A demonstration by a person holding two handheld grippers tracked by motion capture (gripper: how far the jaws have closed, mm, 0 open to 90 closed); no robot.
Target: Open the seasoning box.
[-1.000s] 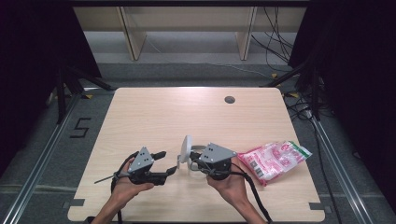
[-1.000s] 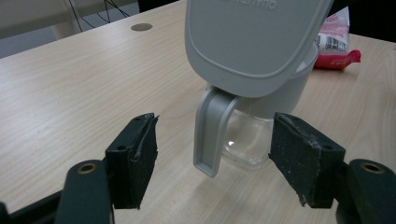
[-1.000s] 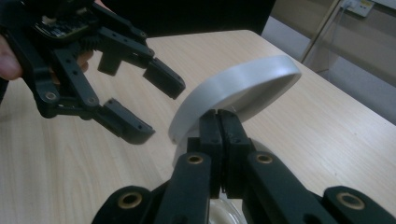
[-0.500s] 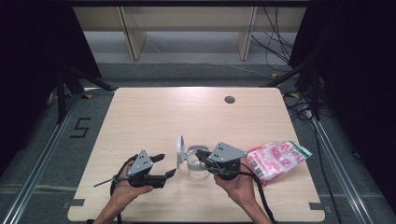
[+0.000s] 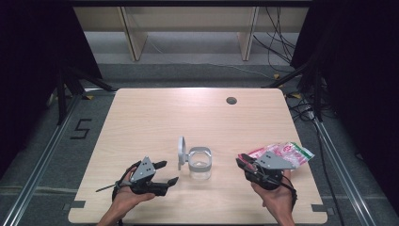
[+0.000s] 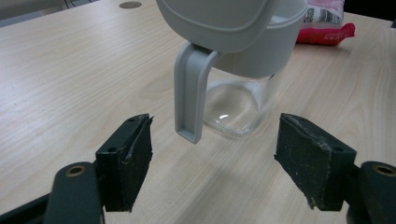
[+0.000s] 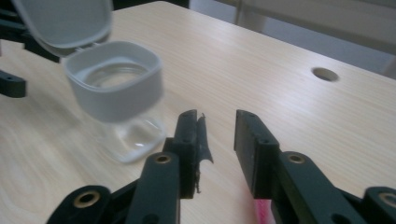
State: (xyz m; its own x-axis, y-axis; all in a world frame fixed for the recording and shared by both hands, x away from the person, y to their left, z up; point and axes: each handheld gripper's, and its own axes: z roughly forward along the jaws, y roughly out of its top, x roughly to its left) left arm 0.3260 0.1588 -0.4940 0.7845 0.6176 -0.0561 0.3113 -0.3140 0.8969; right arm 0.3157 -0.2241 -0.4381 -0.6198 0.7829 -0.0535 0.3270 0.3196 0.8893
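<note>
Jar now stands alone on the table, lid flipped up. Right gripper, a second ago at the jar, has let go and drawn back toward the pink packet, jaws parted, empty. Left gripper waits just left, spread wide. Filling probably comes next.

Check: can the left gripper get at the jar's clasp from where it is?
Probably yes. The left gripper is open and faces the clasp of the jar, with bare table between them.
</note>
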